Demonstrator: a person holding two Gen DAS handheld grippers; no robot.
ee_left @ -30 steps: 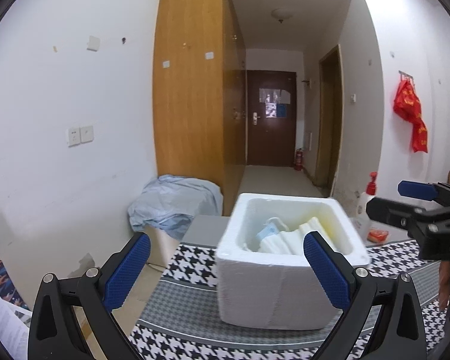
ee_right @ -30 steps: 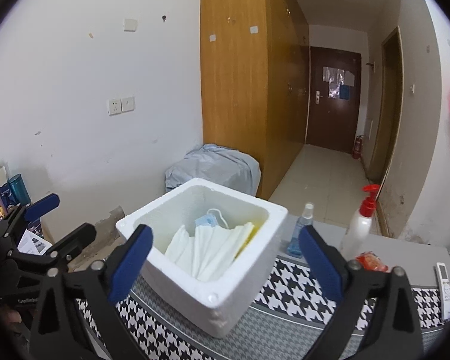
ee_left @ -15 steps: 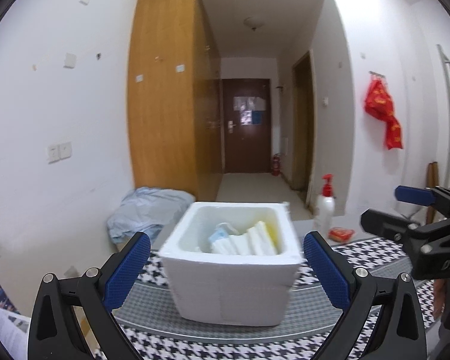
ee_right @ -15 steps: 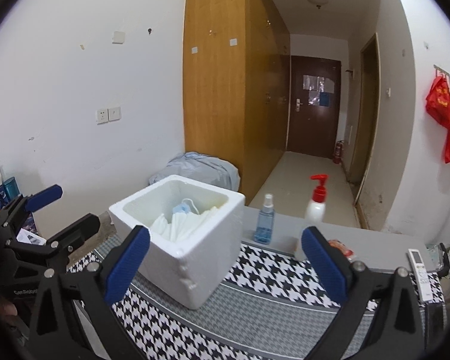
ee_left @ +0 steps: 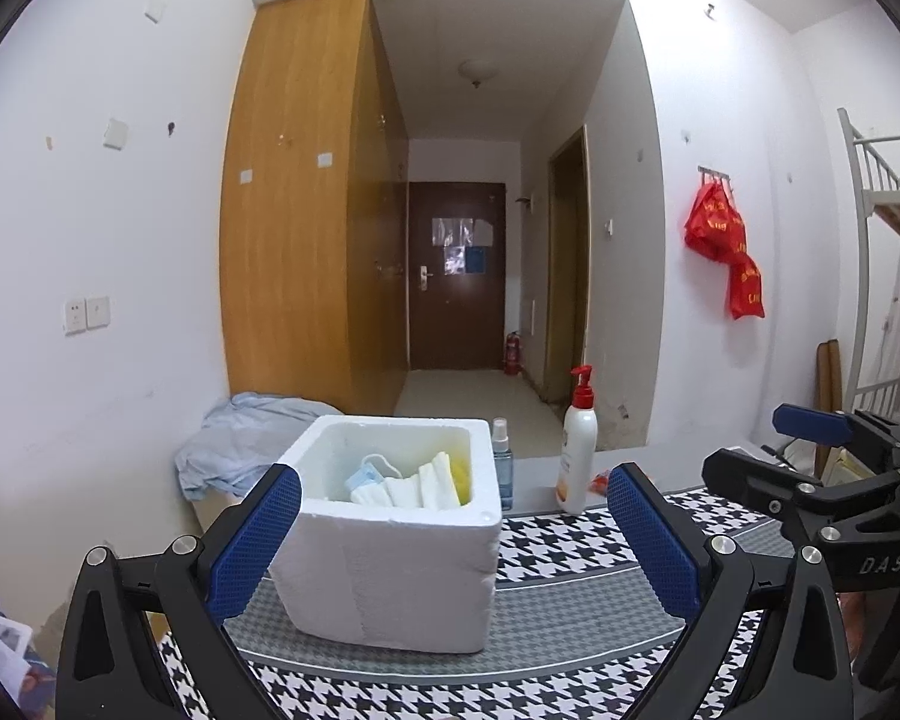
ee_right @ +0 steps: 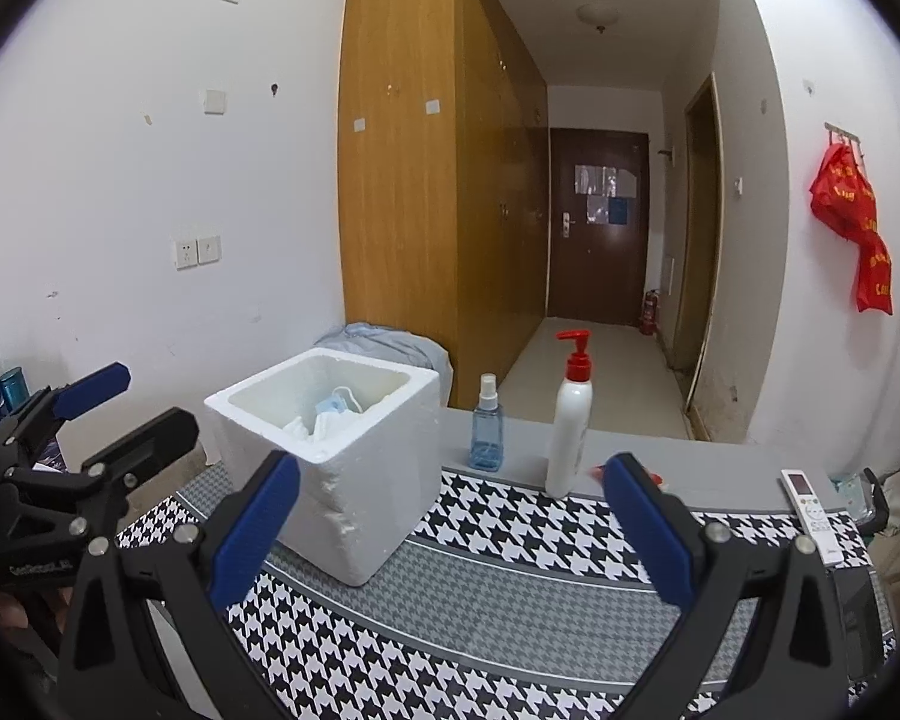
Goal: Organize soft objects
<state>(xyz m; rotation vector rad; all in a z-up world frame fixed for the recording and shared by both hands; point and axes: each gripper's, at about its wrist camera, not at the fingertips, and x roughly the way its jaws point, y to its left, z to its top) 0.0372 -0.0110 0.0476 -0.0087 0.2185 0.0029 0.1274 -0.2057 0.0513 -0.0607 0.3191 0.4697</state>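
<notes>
Both the left gripper (ee_left: 450,531) and the right gripper (ee_right: 450,534) stand spread wide with nothing between their blue-padded fingers, held above the black-and-white houndstooth cloth (ee_right: 510,612). The soft things, a blue face mask (ee_left: 369,474) and folded white cloths (ee_left: 423,486), lie inside the open white foam box (ee_left: 390,570), which sits at about ten o'clock in the right wrist view. Judging from this, the packing step looks finished; any next move calls for finding another soft item, and none shows beside the clear blue spray bottle (ee_right: 486,432) and white pump bottle (ee_right: 570,420).
</notes>
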